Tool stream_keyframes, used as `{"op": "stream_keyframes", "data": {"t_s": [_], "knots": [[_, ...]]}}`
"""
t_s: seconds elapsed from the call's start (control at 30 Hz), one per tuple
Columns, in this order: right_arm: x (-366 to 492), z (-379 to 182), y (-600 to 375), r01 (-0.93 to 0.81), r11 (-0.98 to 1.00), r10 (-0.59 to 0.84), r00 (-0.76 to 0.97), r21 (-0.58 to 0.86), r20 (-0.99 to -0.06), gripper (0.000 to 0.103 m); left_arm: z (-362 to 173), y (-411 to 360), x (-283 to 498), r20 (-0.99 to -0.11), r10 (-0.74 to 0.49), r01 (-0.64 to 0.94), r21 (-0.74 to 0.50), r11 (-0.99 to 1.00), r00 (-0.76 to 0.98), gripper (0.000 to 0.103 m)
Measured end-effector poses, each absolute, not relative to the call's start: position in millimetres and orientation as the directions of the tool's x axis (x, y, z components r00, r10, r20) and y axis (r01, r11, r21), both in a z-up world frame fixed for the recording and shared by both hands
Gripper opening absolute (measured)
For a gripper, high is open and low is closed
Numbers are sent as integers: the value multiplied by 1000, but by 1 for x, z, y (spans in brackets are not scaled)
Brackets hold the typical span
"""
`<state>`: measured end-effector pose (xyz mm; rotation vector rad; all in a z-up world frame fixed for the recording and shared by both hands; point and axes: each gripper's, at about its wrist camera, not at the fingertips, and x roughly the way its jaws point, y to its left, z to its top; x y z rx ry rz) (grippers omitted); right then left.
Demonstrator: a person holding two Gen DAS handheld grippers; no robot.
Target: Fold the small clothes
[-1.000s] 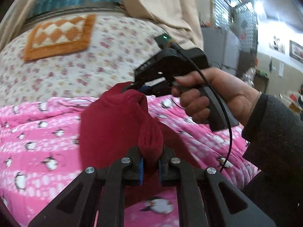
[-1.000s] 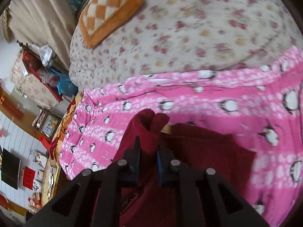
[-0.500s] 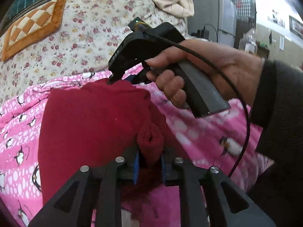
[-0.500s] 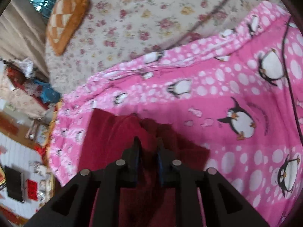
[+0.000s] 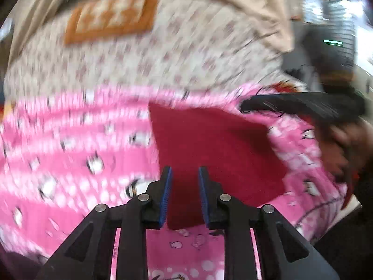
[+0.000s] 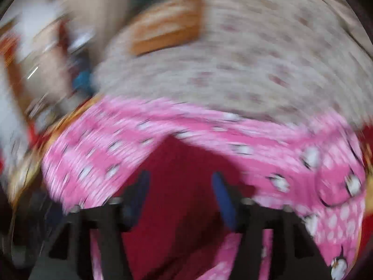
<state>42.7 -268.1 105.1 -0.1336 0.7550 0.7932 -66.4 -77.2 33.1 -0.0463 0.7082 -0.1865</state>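
Note:
A dark red garment (image 5: 214, 147) lies flat and folded on the pink penguin blanket (image 5: 70, 158). My left gripper (image 5: 184, 175) is open and empty just above the garment's near edge. In the left wrist view the right gripper's black body (image 5: 303, 107) shows at the garment's far right, held by a hand. In the blurred right wrist view the right gripper (image 6: 179, 182) is open wide over the red garment (image 6: 177, 200), with nothing between its fingers.
A floral bedspread (image 5: 163, 56) covers the bed behind the blanket, with an orange checkered cushion (image 5: 112, 16) on it. A beige curtain (image 5: 263, 11) hangs at the back right. Cluttered furniture (image 6: 35, 70) shows left of the bed in the right wrist view.
Both grippers have opened and let go of the red garment, which now lies flat on the blanket. Both have pulled back, and the views are motion blurred.

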Motion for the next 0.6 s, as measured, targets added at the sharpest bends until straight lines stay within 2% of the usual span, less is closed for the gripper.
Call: {"op": "stream_keyframes", "data": {"t_s": [0.07, 0.13, 0.23, 0.37, 0.47, 0.53, 0.57, 0.6], "knots": [[34, 81, -253, -703, 705, 514, 414, 95, -752, 63, -4, -77, -44, -760, -235, 147, -183, 972, 606, 0], [38, 43, -252, -678, 735, 350, 385, -5, -854, 59, -5, -74, -47, -744, -259, 146, -216, 966, 616, 0], [34, 50, -261, -688, 725, 387, 399, 7, -831, 59, 13, -73, -45, -752, -254, 133, -218, 967, 609, 0], [35, 79, -280, -650, 755, 467, 442, 85, -766, 55, 56, -64, -37, -667, -246, 120, -229, 966, 703, 0], [43, 98, -289, -570, 818, 459, 564, 77, -687, 55, 74, -64, -1, -651, -249, 118, -238, 964, 717, 0], [59, 99, -288, -487, 871, 397, 621, 65, -676, 55, 78, -61, 35, -651, -259, 88, -284, 955, 713, 0], [70, 95, -286, -428, 903, 329, 639, 35, -695, 49, 78, -60, 54, -663, -263, 70, -303, 951, 701, 0], [80, 89, -284, -382, 924, 273, 636, 14, -722, 33, 75, -60, 70, -678, -258, 45, -314, 948, 688, 0]]}}
